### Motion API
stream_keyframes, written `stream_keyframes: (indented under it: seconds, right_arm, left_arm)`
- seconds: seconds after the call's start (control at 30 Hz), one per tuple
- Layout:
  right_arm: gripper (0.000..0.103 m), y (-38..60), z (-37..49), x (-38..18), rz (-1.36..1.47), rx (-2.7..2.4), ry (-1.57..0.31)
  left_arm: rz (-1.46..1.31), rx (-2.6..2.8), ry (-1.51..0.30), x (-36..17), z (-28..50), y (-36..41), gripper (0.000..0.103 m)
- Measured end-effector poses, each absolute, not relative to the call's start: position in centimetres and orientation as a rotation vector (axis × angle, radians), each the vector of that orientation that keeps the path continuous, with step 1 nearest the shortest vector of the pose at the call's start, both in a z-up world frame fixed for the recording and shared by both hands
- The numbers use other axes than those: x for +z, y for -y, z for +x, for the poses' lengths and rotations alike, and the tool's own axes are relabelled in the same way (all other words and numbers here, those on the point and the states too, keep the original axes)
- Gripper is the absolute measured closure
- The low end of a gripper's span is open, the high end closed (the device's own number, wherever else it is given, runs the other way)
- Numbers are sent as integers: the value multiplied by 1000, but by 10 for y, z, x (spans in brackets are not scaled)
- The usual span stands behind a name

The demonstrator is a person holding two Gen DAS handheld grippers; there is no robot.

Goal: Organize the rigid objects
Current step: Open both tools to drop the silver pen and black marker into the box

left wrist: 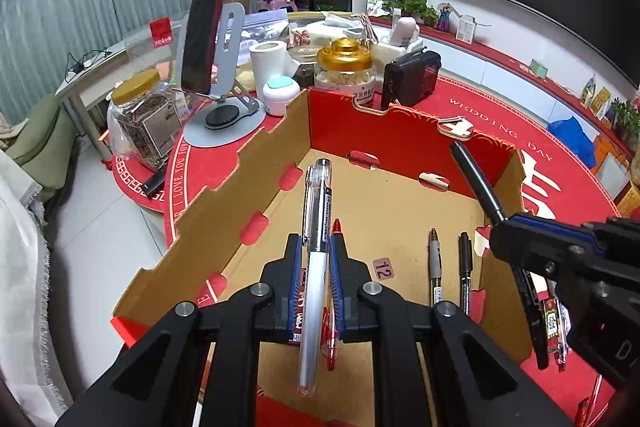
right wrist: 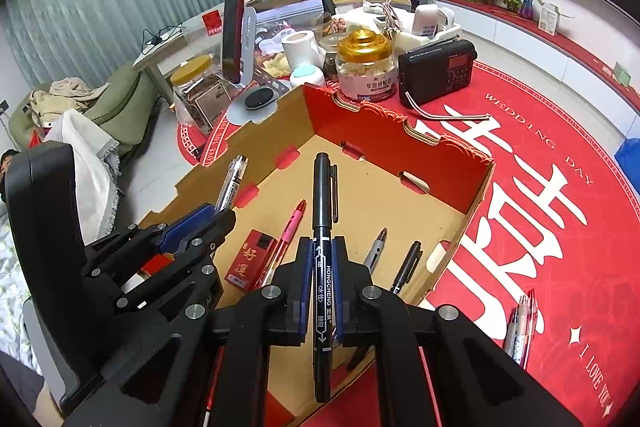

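While both claws hover over the open red-and-brown cardboard box (left wrist: 384, 211), your left gripper (left wrist: 314, 279) clenches a clear-and-white pen (left wrist: 316, 267) and your right gripper (right wrist: 322, 283) a black marker (right wrist: 323, 267), each lengthwise toward the box's far wall.

The left gripper (left wrist: 314, 259) is built of matte black plastic: two angular linkage arms with triangular cut-outs spread from the body, each joint pinned by a round silver screw head. Its fingers (left wrist: 294, 267) are slim black bars lined on the inner faces with ribbed blue pads. The right gripper (right wrist: 321, 267) has the same make, with black linkage arms, silver pivot screws and blue-lined fingers (right wrist: 305, 271). Seen from the side in the other hand's camera, each gripper shows a blocky black housing dotted with small grey bolts, with pale embossed lettering partly visible on one side.
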State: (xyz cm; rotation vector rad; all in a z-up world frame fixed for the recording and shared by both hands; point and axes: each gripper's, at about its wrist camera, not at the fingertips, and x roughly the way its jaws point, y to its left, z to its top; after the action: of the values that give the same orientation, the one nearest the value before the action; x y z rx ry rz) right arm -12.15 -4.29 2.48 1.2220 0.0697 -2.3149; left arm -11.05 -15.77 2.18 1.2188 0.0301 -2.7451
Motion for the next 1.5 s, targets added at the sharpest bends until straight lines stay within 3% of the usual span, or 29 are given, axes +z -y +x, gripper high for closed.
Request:
stream_keyframes:
  seconds: [0.93, 1.17, 1.2, 1.27, 1.3, 1.33, 1.37, 1.43, 1.47, 1.5]
  right_arm:
    - [93, 42, -143, -1, 1301, -2313, -77]
    - [93, 41, -150, -16, 1361, -2300, -90]
    - [93, 42, -151, -18, 1371, -2293, -105]
    - [92, 41, -150, -21, 1372, -2305, -128]
    - [89, 41, -149, -20, 1363, -2319, -142]
    - [84, 39, -147, -17, 1344, -2356, -165]
    - [78, 36, -145, -13, 1323, -2383, -176]
    - [46, 25, -140, -2, 1264, -2417, -151]
    - [40, 19, -136, 5, 1232, -2410, -115]
    - [25, 14, -133, 9, 1223, -2422, -101]
  left_arm:
    - [1342, -2703, -12, 0, -135, 156, 89]
    - [1495, -2644, 92, -10, -147, 147, 88]
    - [1509, -2635, 111, -11, -149, 145, 84]
    - [1532, -2615, 143, -12, -150, 142, 52]
    - [1535, -2619, 135, -11, -150, 142, 28]
    - [1495, -2614, 143, -7, -148, 143, 19]
    - [1457, -2625, 136, -4, -146, 145, 18]
    - [1419, -2633, 96, 0, -142, 151, 7]
    - [1393, -2647, 49, 4, -138, 156, 0]
    - [1366, -2670, 1, 7, -135, 160, 0]
